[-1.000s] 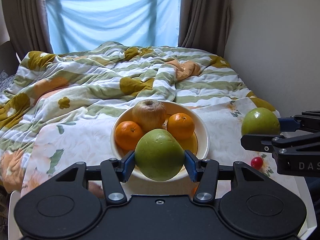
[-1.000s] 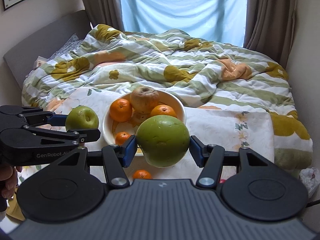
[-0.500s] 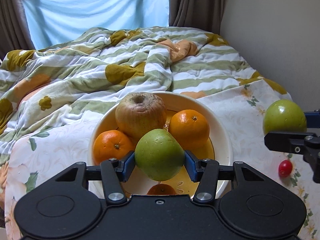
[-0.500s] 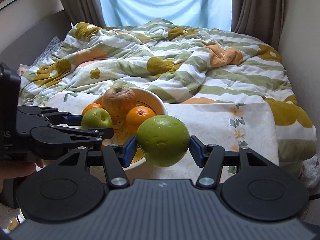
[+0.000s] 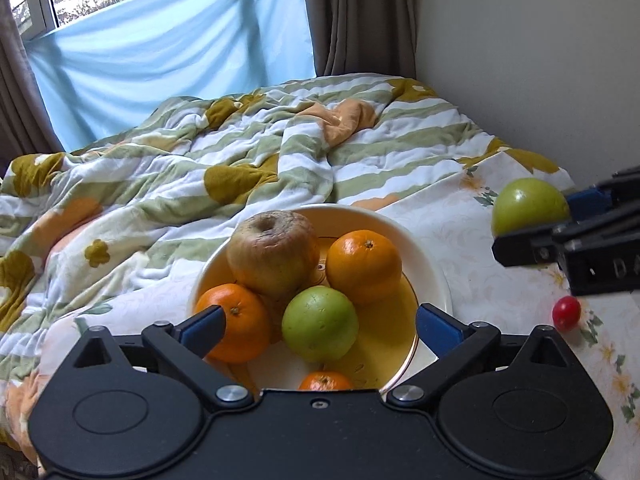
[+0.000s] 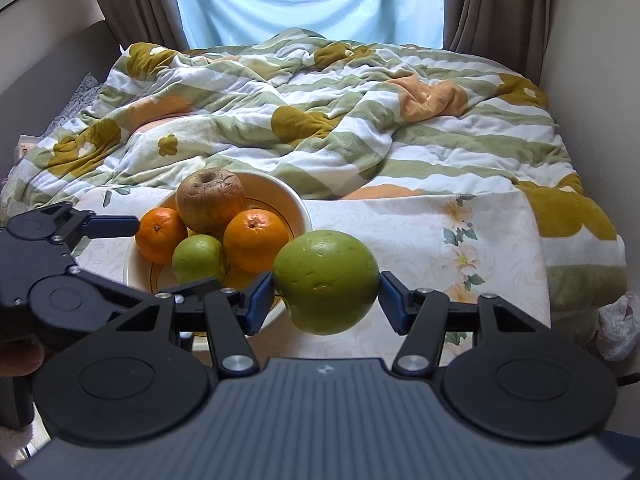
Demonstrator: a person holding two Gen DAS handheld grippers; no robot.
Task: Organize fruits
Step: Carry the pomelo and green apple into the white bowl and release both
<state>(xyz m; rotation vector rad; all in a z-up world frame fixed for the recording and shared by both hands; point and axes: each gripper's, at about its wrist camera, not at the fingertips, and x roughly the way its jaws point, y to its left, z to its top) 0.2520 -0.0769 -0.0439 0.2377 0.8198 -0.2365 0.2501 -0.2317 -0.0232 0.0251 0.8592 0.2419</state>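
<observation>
A cream bowl [image 5: 432, 264] sits on a floral cloth. It holds a wrinkled brown apple [image 5: 272, 254], two oranges [image 5: 364, 266], a small tangerine [image 5: 325, 382] and a small green apple [image 5: 319, 329]. My left gripper [image 5: 318, 324] is open, jaws wide either side of that green apple, which rests in the bowl. My right gripper [image 6: 326, 294] is shut on a large green apple [image 6: 326, 280], held just right of the bowl [image 6: 298, 204]. That held apple also shows in the left wrist view [image 5: 530, 206].
A red cherry tomato [image 5: 566, 313] lies on the cloth right of the bowl. A rumpled striped quilt [image 6: 320, 112] covers the bed behind. A wall runs along the right side. A white plastic bag [image 6: 618, 332] lies at the far right.
My left gripper has opened and let the small green apple down into the bowl. My right gripper has moved closer to the bowl with the large green apple still in it.
</observation>
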